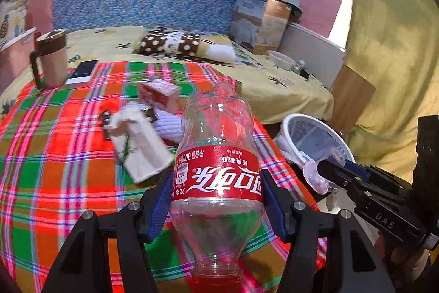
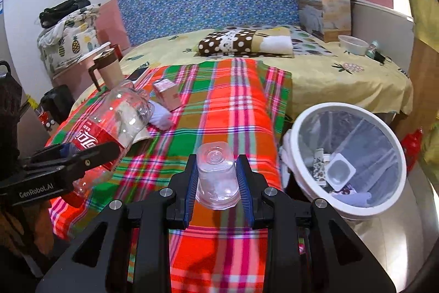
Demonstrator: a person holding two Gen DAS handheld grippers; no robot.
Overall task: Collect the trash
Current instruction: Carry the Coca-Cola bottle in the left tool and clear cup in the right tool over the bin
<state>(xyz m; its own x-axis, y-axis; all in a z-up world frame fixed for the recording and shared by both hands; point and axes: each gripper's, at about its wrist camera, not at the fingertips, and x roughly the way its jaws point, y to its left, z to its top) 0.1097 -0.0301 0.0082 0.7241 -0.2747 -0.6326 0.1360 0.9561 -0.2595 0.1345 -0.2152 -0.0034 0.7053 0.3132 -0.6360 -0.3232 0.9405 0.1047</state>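
Note:
My left gripper (image 1: 216, 179) is shut on an empty clear cola bottle (image 1: 216, 125) with a red label, its red cap pointing back at the camera. It hangs over the plaid blanket (image 1: 55, 155). In the right wrist view the bottle (image 2: 115, 117) and left gripper (image 2: 90, 153) are at the left. My right gripper (image 2: 216, 169) is shut on a small clear plastic cup (image 2: 215, 155), just left of the white bin (image 2: 295, 144). The bin has a clear liner and holds some trash. From the left wrist view, the right gripper (image 1: 325, 169) and cup (image 1: 315, 177) hang by the bin (image 1: 288, 125).
On the blanket lie a beige crumpled paper pack (image 1: 140, 144), a red-and-white carton (image 1: 160, 95), a white cloth (image 1: 170, 125) and a dark blister strip (image 1: 105, 122). A lidded mug (image 1: 52, 59) and a phone (image 1: 82, 70) sit at the far left. A pillow (image 1: 175, 44) and a bowl (image 1: 279, 59) lie behind.

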